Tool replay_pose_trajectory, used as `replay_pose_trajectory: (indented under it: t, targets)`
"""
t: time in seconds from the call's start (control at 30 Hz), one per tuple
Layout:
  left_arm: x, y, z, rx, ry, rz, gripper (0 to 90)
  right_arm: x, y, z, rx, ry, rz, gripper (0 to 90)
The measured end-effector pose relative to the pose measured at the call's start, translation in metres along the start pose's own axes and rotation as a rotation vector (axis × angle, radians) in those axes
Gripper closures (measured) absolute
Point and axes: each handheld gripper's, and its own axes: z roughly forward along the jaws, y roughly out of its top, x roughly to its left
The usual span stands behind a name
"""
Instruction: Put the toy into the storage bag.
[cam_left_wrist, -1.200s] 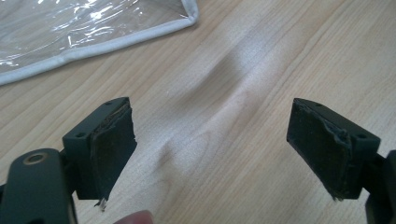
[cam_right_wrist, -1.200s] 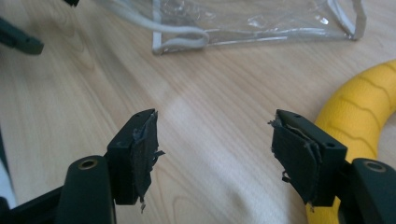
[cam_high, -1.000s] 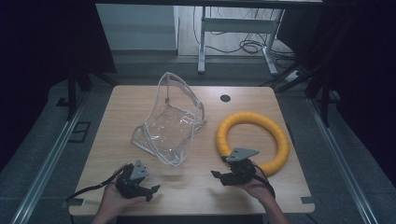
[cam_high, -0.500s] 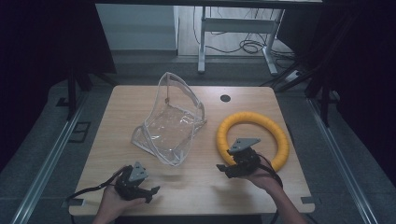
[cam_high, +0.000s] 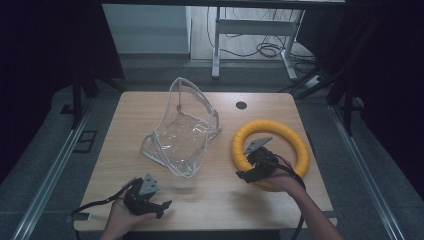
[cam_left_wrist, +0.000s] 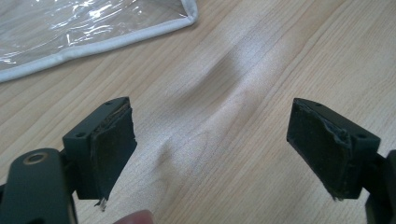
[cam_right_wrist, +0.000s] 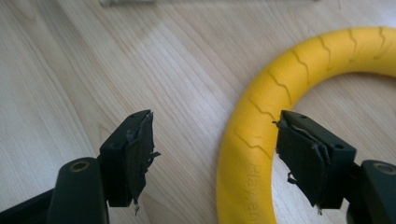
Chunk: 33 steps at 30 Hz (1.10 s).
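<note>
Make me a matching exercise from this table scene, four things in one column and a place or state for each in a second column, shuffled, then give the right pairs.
1. yellow ring
2. clear bag
3. left gripper
4. right gripper

A. near the table's front left edge, jaws open over bare wood
B. lying flat at the table's right
C. jaws open at the ring's near-left rim
D. standing open at the middle of the table

Pairs: 1-B, 2-D, 3-A, 4-C

Right gripper (cam_right_wrist: 215, 158): jaws spread wide, just been opening, pads frayed, pressing on nothing
Yellow ring (cam_right_wrist: 275, 88): ridged foam, lying flat; its near arc runs between the jaws, just beside the right-hand pad
Table (cam_right_wrist: 93, 60): pale wood grain
Top edge: a blurred pale strip, too unclear to name
</note>
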Motion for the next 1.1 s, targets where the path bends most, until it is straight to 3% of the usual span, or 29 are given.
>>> replay_pose_trajectory:
  t: [0.5,0.9,1.1]
  targets:
    - [-0.001,0.000,0.002,0.006,0.001,0.003,15.2,-0.018,-0.009,0.020,0.201,-0.007,-0.009,28.6]
    - [-0.001,0.000,0.003,0.011,-0.001,0.004,15.2,-0.023,-0.028,0.028,0.315,0.009,-0.028,30.3]
    - [0.000,0.000,0.002,0.009,0.003,0.002,15.2,-0.026,-0.035,0.032,0.336,0.036,-0.036,32.9]
